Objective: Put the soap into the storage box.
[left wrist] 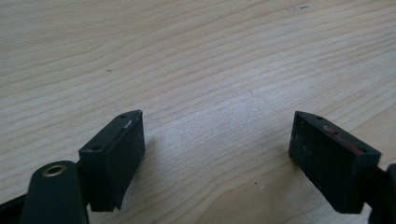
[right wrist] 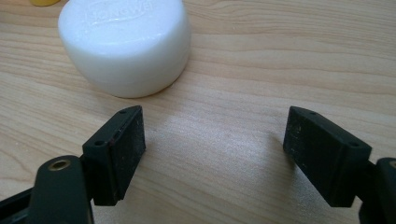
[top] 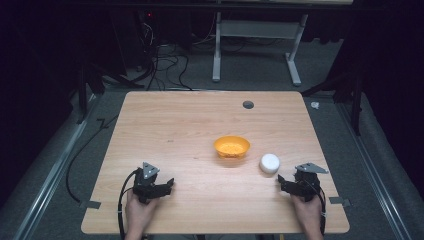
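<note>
Orange plastic marks the bowl (top: 232, 146), which sits right of centre on the pale wood counter (top: 165, 130). Inside it lies a layer of yellow-orange stuff, too small to tell what kind. Just beside the bowl, toward the near right, stands a white tub (top: 269, 163), round and low, with its lid on and raised lettering on top; what it holds is hidden. Bowl and tub sit close but apart.

From the right gripper view the tub (right wrist: 125, 44) is upright at the upper left, near the left-hand finger yet not touching it, and a sliver of the bowl (right wrist: 44, 2) peeks in at the top edge.

A person's hands come in from the near edge. The left gripper (top: 169, 184) rests low over the near left of the counter, well apart from both containers, its fingers (left wrist: 116, 151) spread wide with bare wood between them. A black cable (top: 120, 205) trails back from it past the wrist. The right gripper (top: 281, 181) lies at the near right, near the tub, pointing toward it. Its fingers (right wrist: 119, 149) are likewise spread wide, with nothing between them but wood.

A small grey disc (top: 248, 104) is set in the counter toward the far edge. Beyond the counter, a white frame (top: 260, 45) stands on grey floor, with cables (top: 165, 62) tangled to its left.
</note>
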### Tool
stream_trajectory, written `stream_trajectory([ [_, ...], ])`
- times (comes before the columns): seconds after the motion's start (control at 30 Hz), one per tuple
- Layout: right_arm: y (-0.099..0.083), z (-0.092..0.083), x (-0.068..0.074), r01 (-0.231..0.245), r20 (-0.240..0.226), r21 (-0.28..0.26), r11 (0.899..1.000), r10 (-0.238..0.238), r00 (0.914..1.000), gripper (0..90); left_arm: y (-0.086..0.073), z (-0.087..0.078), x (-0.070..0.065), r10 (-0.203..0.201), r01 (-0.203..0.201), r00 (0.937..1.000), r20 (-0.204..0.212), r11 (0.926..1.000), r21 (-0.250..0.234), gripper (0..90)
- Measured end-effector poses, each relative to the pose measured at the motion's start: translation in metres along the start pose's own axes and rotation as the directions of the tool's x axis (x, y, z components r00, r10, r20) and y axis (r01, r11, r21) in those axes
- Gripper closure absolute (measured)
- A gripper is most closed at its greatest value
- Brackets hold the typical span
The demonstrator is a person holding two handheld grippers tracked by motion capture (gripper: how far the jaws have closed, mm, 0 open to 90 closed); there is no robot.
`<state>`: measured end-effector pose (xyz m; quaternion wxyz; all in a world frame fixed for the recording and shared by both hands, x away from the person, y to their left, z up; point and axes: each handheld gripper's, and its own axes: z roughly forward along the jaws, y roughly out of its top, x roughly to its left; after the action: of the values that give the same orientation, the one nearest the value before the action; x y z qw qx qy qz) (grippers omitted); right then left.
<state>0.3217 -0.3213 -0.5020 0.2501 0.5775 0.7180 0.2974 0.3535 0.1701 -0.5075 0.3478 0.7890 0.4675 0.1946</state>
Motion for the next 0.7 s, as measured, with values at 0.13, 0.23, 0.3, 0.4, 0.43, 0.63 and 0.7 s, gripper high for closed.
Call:
stream_trajectory([
  [0.13,0.0,-0.0001,0.0002,-0.001,0.002,0.001,1.0,0.001,1.0,21.6,0.0,0.0,0.0001,0.0,0.0,1.0,0.001,1.0,0.0,18.8],
  [0.23,-0.0002,-0.0001,0.0004,-0.001,0.001,-0.001,1.0,0.001,1.0,21.7,0.0,0.0,0.0001,-0.001,0.001,1.0,0.001,1.0,0.0,18.8],
  [0.3,-0.0002,-0.0005,0.0008,-0.002,0.001,0.002,1.0,0.002,1.0,21.7,0.0,0.0,0.0001,-0.001,0.001,1.0,0.001,1.0,0.0,18.8],
  [0.4,-0.0003,-0.0006,0.001,-0.001,0.002,0.003,1.0,0.001,1.0,21.7,0.0,-0.0001,0.0001,-0.002,0.002,1.0,0.001,1.0,-0.001,18.8],
  [0.43,-0.0003,-0.0007,0.0011,-0.001,0.002,0.003,1.0,0.001,1.0,21.7,-0.0001,-0.0001,0.0002,-0.002,0.002,1.0,0.002,1.0,-0.001,18.8],
  [0.63,-0.0003,-0.0007,0.0012,0.001,0.0,0.003,1.0,-0.001,1.0,21.7,0.0,-0.0001,0.0001,-0.002,0.002,1.0,0.001,1.0,-0.001,18.8],
  [0.7,-0.0004,-0.0008,0.0012,0.003,-0.001,0.003,1.0,-0.003,1.0,21.6,0.0,-0.0001,0.0001,-0.001,0.001,1.0,0.001,1.0,0.0,18.8],
])
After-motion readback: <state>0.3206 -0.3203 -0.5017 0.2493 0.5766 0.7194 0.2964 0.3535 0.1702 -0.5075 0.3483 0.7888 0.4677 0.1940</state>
